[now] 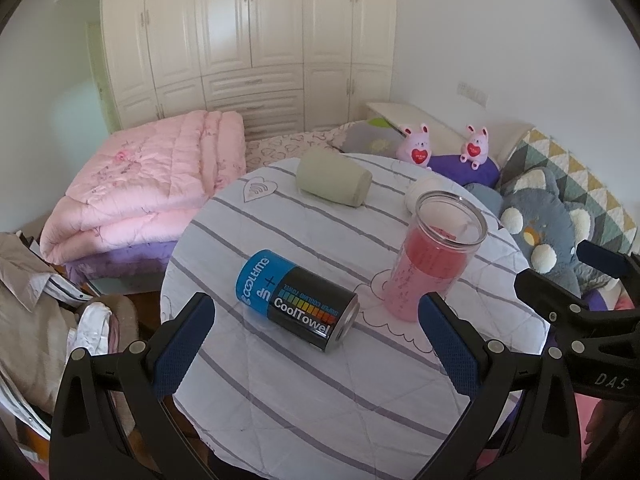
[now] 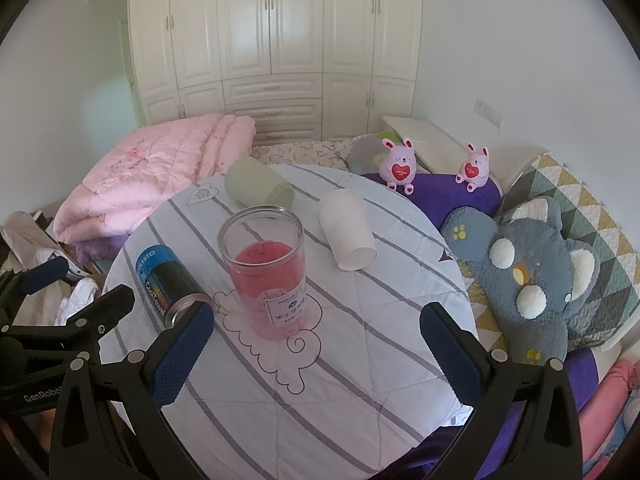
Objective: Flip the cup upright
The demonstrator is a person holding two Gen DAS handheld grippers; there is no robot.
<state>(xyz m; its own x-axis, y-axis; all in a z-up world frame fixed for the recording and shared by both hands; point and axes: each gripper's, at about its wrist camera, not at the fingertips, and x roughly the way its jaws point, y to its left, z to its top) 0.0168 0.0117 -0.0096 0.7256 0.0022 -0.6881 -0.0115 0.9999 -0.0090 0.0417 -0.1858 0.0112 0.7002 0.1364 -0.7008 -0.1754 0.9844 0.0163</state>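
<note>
A round table (image 1: 280,400) with a striped cloth holds several cups. A clear pink cup (image 1: 434,252) stands upright; it also shows in the right wrist view (image 2: 264,270). A green cup (image 1: 334,183) lies on its side at the far edge, also in the right wrist view (image 2: 258,184). A white cup (image 2: 347,229) lies on its side, mostly hidden behind the pink cup in the left wrist view (image 1: 420,196). A blue and black CoolTowel can (image 1: 298,306) lies on its side. My left gripper (image 1: 316,316) is open above the can. My right gripper (image 2: 316,328) is open, near the pink cup.
A folded pink quilt (image 1: 152,196) lies on the bed behind the table. Two pink plush rabbits (image 2: 400,166) and a grey plush toy (image 2: 528,264) sit to the right. Clothes (image 1: 40,312) are piled at the left. A white wardrobe (image 1: 248,40) fills the back wall.
</note>
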